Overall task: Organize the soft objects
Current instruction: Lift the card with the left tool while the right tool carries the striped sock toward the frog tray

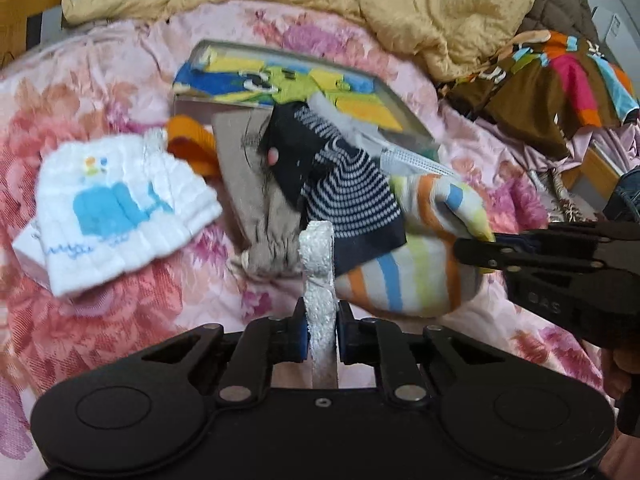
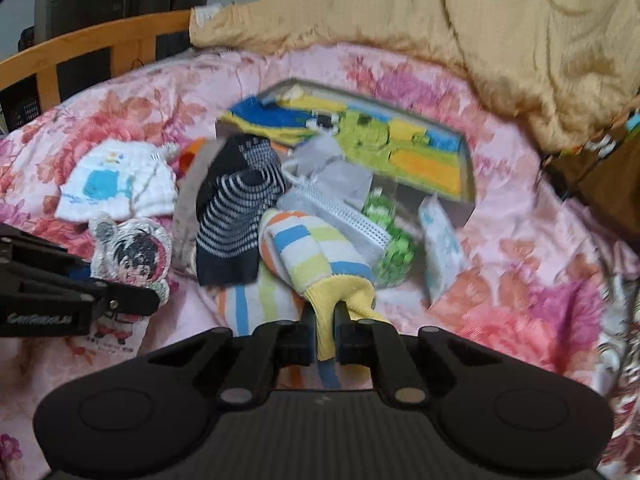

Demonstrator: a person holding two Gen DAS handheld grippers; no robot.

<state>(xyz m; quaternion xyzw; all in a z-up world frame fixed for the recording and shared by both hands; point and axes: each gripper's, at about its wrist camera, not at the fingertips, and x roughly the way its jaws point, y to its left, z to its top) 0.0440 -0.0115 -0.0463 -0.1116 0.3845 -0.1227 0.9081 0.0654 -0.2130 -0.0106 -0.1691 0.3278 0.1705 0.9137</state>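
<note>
Striped sock [image 2: 316,256], soft & floppy, is pinched at cuff by right gripper [image 2: 323,334]; cartoon patch [image 2: 134,252] clamped edge-on by left gripper [image 1: 322,332].

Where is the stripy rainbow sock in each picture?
Left wrist view: the striped sock sits right of centre, its end pinched by the right gripper coming in from the right edge.
Right wrist view: the sock is at centre, its yellow cuff between this gripper's fingers.
Shared landmark: the navy-and-white striped sock lies just left of it in both.
</note>
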